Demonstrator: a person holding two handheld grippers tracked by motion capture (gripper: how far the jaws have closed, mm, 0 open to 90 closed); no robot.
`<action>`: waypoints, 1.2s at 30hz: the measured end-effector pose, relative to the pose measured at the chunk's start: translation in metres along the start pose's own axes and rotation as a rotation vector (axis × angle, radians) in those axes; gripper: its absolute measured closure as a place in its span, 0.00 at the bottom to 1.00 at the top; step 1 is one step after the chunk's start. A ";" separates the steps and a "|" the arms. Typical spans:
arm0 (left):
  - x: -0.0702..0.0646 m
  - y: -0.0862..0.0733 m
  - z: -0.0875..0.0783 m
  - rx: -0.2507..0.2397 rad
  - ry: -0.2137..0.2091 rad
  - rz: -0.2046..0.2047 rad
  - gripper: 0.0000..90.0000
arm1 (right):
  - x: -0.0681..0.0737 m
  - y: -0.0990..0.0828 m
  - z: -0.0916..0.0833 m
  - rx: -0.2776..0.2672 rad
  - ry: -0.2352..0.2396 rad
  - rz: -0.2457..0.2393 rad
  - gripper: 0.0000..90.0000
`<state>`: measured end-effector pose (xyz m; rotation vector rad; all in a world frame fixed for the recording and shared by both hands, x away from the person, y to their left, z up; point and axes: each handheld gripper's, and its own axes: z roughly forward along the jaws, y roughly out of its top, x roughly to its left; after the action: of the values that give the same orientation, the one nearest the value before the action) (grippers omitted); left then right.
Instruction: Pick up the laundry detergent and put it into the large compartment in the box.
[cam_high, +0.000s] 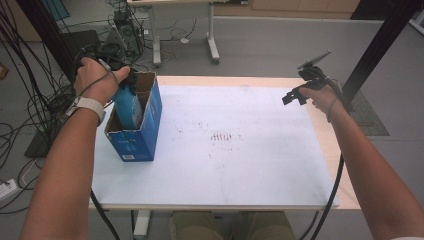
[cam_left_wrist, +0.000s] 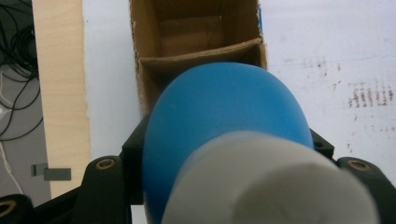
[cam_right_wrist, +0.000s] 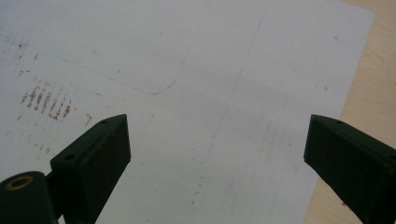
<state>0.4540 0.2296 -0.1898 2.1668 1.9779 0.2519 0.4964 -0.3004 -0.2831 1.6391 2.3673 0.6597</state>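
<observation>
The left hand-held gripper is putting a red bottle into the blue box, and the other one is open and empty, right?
Almost. The bottle is blue with a white cap, not red, as the left gripper view shows. The rest holds: the left hand-held gripper holds it in the blue box, and the right hand-held gripper is open and empty above the white mat.

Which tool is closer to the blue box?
Left. The left tool holds a blue bottle right over the blue cardboard box; the right tool hangs open, far across the table.
</observation>
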 end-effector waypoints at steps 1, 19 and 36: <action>0.000 0.000 0.001 0.002 -0.003 -0.002 0.44 | 0.000 0.000 0.000 -0.001 0.001 0.000 0.08; 0.002 -0.007 0.026 0.023 -0.001 -0.007 0.44 | -0.002 -0.002 0.003 0.006 0.000 0.003 0.08; 0.003 -0.012 0.043 0.039 0.002 -0.016 0.44 | -0.004 -0.005 0.007 0.011 0.001 0.012 0.08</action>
<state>0.4534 0.2323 -0.2348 2.1741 2.0174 0.2146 0.4963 -0.3038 -0.2915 1.6587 2.3677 0.6511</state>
